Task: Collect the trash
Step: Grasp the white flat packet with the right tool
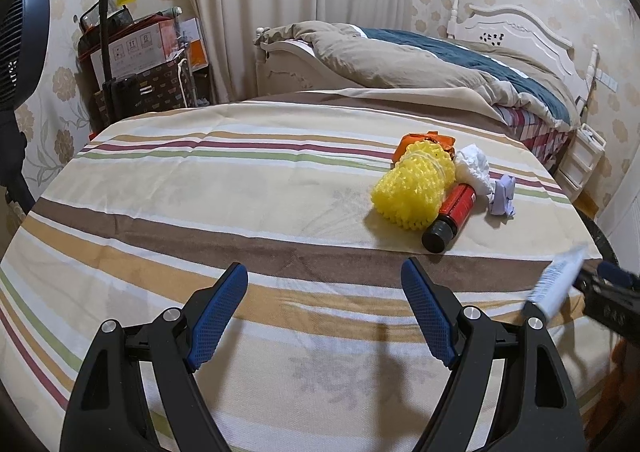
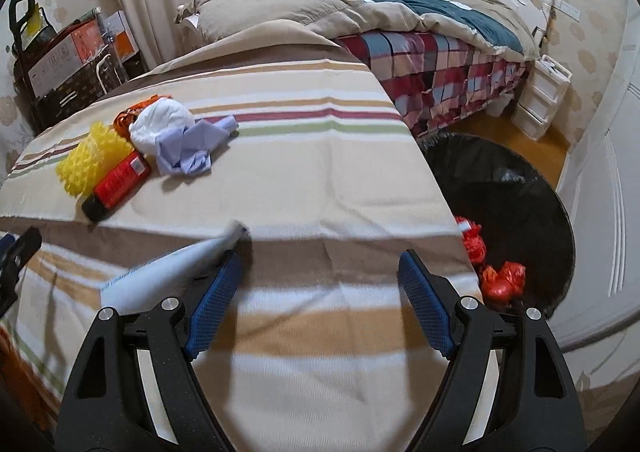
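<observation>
**A:** What lies on the counter (image 2: 320, 179)?

**B:** A striped cloth covers it. In the right view, a trash pile sits at ten o'clock from the right tool (image 2: 320, 276): a yellow net (image 2: 90, 161), a red bottle (image 2: 118, 185) with a black cap, a white wad (image 2: 160, 123), a lilac paper (image 2: 192, 149) and an orange wrapper (image 2: 130, 113) behind them. A white tube (image 2: 168, 272) lies much closer, at nine o'clock, just beside the tool's left finger.

**A:** Is either tool gripping anything?

**B:** No. Both stand wide apart with only cloth between the blue pads. The left tool (image 1: 324, 300) hangs over bare counter.

**A:** How does the tube lie?

**B:** Its long axis runs on a slant, far end toward one o'clock in the right view. It sits outside the right tool's gap, not between the fingers. Whether it touches the finger I cannot tell; it is blurred.

**A:** Which hand is nearer?

**B:** The right, by far. From the left tool the tube (image 1: 556, 280) is off at three o'clock, at the counter's edge.

**A:** And where does the trash go?

**B:** Probably the black-lined bin (image 2: 516, 191) on the floor, at two o'clock from the right tool, already holding red wrappers (image 2: 502, 278). To take the tube, I judge the right tool must shift leftward first.
</observation>
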Demonstrator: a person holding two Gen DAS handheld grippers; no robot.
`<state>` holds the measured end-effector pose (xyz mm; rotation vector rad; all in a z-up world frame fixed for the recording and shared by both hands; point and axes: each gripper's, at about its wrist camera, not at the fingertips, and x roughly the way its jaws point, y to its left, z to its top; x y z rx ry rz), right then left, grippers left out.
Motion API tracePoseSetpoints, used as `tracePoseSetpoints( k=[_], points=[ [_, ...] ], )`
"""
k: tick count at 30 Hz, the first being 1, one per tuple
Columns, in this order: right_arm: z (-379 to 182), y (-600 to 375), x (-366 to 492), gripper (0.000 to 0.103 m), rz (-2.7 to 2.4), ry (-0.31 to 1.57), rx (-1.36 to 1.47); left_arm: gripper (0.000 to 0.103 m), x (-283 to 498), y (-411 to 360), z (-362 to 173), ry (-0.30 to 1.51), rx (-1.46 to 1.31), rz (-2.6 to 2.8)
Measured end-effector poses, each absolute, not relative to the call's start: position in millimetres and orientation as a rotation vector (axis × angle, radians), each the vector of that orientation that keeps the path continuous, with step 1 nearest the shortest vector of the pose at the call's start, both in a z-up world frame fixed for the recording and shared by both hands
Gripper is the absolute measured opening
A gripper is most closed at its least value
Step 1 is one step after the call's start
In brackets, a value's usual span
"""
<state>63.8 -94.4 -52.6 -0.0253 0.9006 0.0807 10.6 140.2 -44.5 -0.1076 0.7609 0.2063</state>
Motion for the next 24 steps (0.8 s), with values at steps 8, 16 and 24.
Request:
tracePoseSetpoints(
  k=[8,16,24],
  points=[
    [-49.5,-72.6,83.2,0.079,0.120,0.889,-0.045,0.079,11.5,141.3,-45.8,0.762,-0.121,0.207],
    [-32.6,-60.9,72.7,0.079,0.149,0.863,0.022,0.079,9.2,148.5,-45.8,0.749,-0.151,0.207],
    [-35.0,-15.4,73.2,0.079,0.211,0.887,-0.009,0.079,5.6,157.0,-45.0,0.738,-0.187,0.202]
  ],
)
